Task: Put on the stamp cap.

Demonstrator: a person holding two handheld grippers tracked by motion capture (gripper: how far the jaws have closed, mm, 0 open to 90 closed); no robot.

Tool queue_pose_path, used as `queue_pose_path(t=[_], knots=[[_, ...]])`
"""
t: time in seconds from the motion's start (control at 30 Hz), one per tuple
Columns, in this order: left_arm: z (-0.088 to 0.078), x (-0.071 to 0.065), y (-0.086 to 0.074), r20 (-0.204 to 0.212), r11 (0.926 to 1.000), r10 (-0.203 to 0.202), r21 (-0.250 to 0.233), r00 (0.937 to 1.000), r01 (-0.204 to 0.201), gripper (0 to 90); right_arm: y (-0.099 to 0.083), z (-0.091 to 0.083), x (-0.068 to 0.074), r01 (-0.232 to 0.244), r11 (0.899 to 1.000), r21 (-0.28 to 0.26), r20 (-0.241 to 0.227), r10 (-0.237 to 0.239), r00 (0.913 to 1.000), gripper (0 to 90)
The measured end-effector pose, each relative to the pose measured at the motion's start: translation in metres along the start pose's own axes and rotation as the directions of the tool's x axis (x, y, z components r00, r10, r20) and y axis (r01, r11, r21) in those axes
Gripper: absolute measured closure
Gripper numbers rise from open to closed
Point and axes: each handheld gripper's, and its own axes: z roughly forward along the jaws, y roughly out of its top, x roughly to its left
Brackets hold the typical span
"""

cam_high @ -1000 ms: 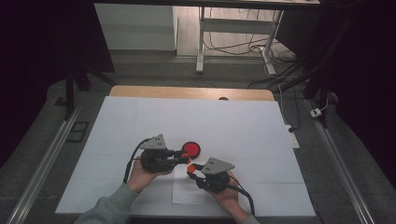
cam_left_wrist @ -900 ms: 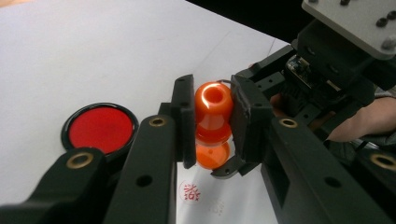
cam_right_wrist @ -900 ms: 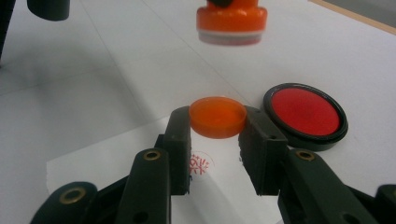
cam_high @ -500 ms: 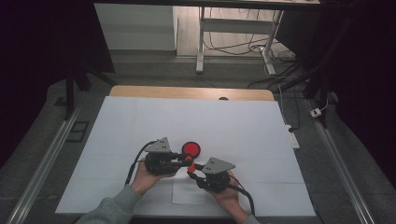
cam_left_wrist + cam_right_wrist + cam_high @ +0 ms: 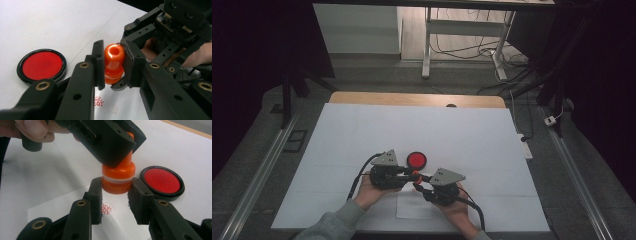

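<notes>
Two grippers, one orange stamp, one ink pad and one paper sheet are counted on one white table (image 5: 362, 135).
The left gripper (image 5: 113, 66) is clamped on the orange stamp's (image 5: 113, 62) upper part and the right gripper (image 5: 116, 192) on its base, above the paper sheet (image 5: 75, 205). One red imprint (image 5: 107, 209) is revealed in the right gripper view. Red ink is held in the round ink pad (image 5: 416, 160), just beside the stamp.

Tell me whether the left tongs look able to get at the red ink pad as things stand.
Probably not yet: the left tongs are shut on the orange stamp, which the right tongs also grip. The red ink pad lies close, uncovered.
</notes>
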Motion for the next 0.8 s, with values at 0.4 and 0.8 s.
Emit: queue_pose_path(t=[0.4, 0.8], knots=[[0.0018, -0.0006, -0.0007, 0.000, 0.9999, 0.004, 0.009, 1.0000, -0.004, 71.7, -0.0001, -0.0012, -0.0009, -0.002, 1.000, -0.002, 0.006, 0.002, 1.0000, 63.9], [0.0020, -0.0005, -0.0012, -0.006, 1.0000, 0.004, 0.006, 1.0000, -0.004, 71.7, -0.0008, -0.0010, -0.0006, -0.007, 1.000, -0.009, 0.006, 0.007, 1.0000, 63.8]])
